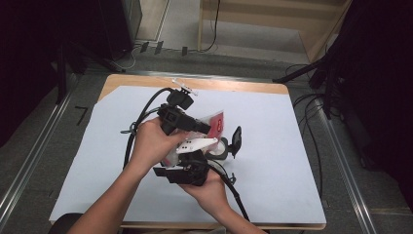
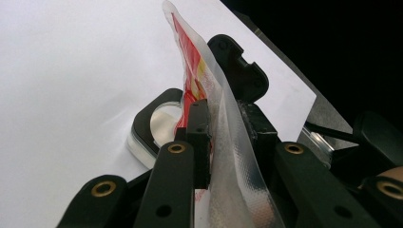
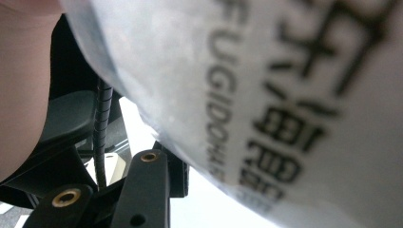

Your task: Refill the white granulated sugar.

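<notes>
**Two grippers holding a sealed pouch above the bench**

The left gripper is clenched on the clear sealed edge of a red-and-white plastic pouch, which stands upright between its pads. The right gripper sits just beside the left, low under the pouch; in the right gripper view the printed white face of the pouch lies close against the lens, and whether those jaws grasp it cannot be told. A round black-rimmed container rests on the white-covered bench just beyond both grippers.
</notes>
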A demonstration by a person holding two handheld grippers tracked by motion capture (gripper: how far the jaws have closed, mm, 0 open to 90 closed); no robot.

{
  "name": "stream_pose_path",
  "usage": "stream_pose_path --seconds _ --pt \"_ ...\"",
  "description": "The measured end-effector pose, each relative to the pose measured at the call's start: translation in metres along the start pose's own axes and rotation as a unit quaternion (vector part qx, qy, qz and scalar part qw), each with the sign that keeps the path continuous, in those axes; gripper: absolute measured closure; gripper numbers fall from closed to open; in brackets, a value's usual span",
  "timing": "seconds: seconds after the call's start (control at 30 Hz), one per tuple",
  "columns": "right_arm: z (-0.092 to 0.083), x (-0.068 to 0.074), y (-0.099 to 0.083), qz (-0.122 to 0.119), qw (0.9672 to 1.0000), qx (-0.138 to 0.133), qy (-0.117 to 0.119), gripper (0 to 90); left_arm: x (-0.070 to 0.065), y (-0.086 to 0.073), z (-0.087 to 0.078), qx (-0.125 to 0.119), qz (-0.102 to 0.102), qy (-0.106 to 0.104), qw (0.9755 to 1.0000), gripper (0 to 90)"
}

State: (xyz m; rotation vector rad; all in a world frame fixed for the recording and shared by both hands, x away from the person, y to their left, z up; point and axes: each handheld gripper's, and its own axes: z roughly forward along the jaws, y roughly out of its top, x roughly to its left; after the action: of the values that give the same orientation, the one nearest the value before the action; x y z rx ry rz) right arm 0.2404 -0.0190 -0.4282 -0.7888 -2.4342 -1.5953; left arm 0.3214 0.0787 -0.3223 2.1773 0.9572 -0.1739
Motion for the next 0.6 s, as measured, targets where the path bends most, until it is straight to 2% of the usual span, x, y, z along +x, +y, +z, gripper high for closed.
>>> stream_pose_path --seconds 0.27,0.6 --pt "-0.0001 0.0024 0.0007 0.008 0.9999 -0.004 0.007 63.5 -0.0036 -0.0002 -0.0018 0.003 0.0 0.005 1.0 76.7" --pt "0.0006 0.0035 0.0005 0.004 0.9999 -0.004 0.01 63.5 -0.0036 -0.001 -0.0024 0.005 0.003 0.005 1.0 76.7"
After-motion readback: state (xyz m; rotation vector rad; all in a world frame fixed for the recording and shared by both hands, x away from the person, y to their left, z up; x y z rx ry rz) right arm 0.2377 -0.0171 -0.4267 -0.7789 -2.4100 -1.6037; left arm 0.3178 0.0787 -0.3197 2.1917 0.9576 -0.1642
